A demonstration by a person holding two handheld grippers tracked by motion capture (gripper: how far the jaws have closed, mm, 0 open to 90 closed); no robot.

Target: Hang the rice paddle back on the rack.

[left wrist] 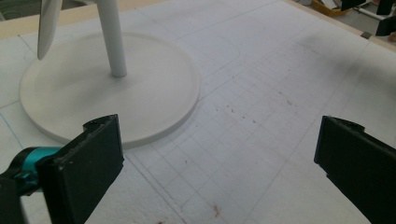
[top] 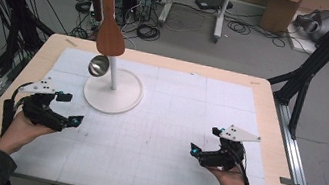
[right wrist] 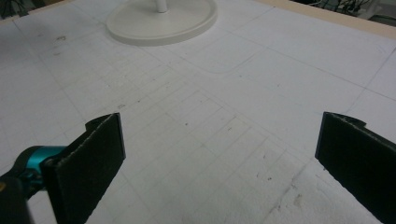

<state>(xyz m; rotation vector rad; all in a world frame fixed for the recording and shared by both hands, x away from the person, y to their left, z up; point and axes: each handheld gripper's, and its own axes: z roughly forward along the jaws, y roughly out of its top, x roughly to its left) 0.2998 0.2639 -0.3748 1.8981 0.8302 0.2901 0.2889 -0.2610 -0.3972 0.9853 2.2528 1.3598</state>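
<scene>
A white stand (top: 112,94) with a round base and a thin pole rises at the table's back left; its base also appears in the left gripper view (left wrist: 70,93) and the right gripper view (right wrist: 163,21). From its top hooks hang a wooden spatula (top: 110,32) and a metal ladle (top: 99,65). My left gripper (top: 71,110) rests at the front left, just short of the base, its jaws wide apart and empty. My right gripper (top: 201,147) sits at the front right, open too, with bare mat between its jaws.
A white gridded mat (top: 172,124) covers most of the wooden table (top: 270,115). Black frame legs stand at both sides of the table. Cables, stands and a cardboard box lie on the floor beyond the far edge.
</scene>
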